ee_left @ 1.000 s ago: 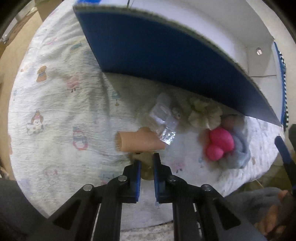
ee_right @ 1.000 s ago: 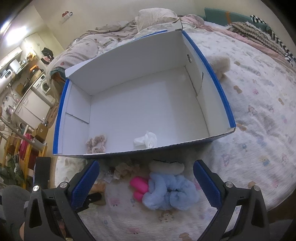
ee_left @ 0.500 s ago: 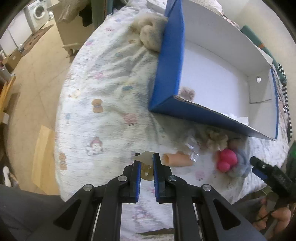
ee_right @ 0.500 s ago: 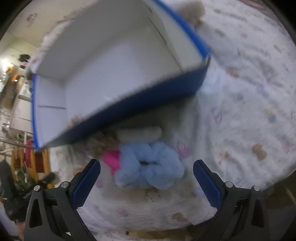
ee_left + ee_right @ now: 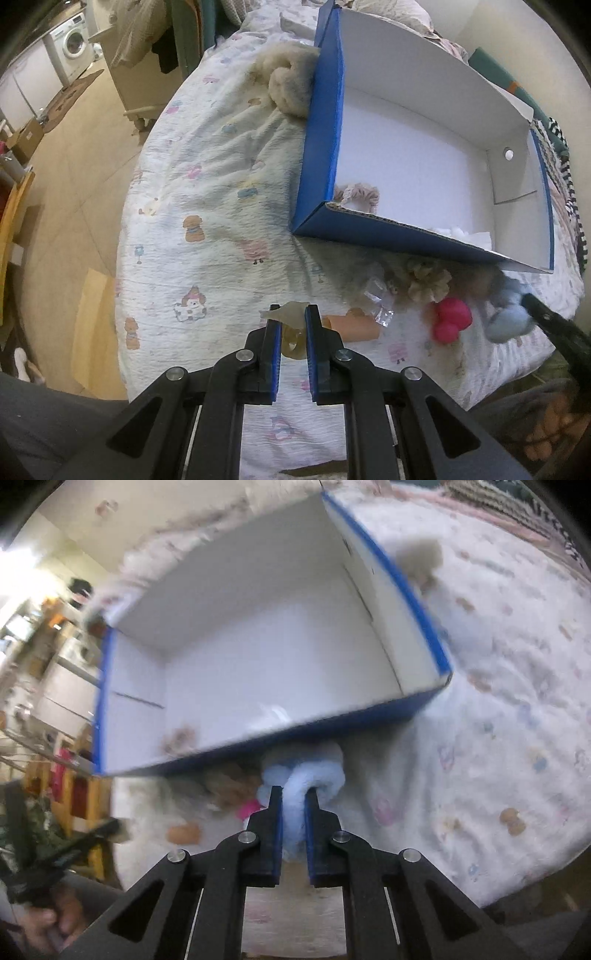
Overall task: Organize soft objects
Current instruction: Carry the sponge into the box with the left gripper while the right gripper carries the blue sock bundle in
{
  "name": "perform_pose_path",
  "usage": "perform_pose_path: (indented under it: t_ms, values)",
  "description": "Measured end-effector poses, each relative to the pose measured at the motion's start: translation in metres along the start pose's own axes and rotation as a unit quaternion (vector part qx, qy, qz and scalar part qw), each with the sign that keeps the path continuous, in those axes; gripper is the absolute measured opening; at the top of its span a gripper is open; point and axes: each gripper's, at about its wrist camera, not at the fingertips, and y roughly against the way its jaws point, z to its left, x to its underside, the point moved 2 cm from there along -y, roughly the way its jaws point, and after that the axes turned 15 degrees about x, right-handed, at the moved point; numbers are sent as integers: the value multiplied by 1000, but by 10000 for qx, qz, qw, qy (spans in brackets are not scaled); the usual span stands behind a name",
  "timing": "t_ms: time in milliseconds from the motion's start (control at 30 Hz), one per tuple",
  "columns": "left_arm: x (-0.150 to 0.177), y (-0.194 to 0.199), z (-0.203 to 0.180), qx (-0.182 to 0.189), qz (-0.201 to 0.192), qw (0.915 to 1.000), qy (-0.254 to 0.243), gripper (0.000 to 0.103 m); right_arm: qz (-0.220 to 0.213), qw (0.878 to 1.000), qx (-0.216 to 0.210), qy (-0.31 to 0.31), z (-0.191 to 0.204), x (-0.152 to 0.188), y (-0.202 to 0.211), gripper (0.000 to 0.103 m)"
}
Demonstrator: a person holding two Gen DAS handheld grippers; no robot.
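- I am seeing no brand, label or readable writing in either view; the bed cover (image 5: 221,192) is printed only with small cartoon animals.
- My left claw (image 5: 291,332) is pinching a small pale yellowish soft piece (image 5: 290,310). Its pointed tip is poking out to the left past the fingertips, and the rest is sitting hidden between the blue pads, so I cannot make out what it is.
- My right claw (image 5: 293,805) is pressing together on a fluffy light blue scrunchie (image 5: 306,771). A fold of it is squeezed between the fingers while the rest is bulging out ahead toward the box.
- The blue box (image 5: 321,147) with a white inside is lying open on the bed, its near wall facing both claws. Inside, a beige ruffled scrunchie (image 5: 356,194) is resting in the near left corner, half cut off by the wall, and something white and crumpled (image 5: 461,233) is peeking over the same wall.
- Just in front of the box, on the bed, a tan tube-shaped piece (image 5: 352,326) is lying with its long axis running left to right, beside a clear crinkled wrapper (image 5: 376,299), a cream scrunchie (image 5: 428,282) and a bright pink lumpy toy (image 5: 450,319).
- The right wrist view is smeared by motion, so the small things there are hard to tell apart.
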Motion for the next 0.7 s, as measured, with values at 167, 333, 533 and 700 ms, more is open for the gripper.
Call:
perform_pose_path:
  t_ms: [167, 333, 533, 700]
  values:
    - [0, -3, 4, -31, 32, 9999, 119, 11, -201, 9991, -353, 87, 4, 7, 19, 11]
    - [0, -3, 2, -100, -22, 9999, 47, 11, -178, 9982, -492, 288, 10, 10, 23, 11]
    - [2, -6, 0, -176, 5, 9998, -17, 11, -115, 9977, -485, 455, 18, 16, 19, 11]
    - [2, -1, -3, -224, -75, 9997, -45, 11, -107, 9974, -476, 538, 23, 18, 20, 11]
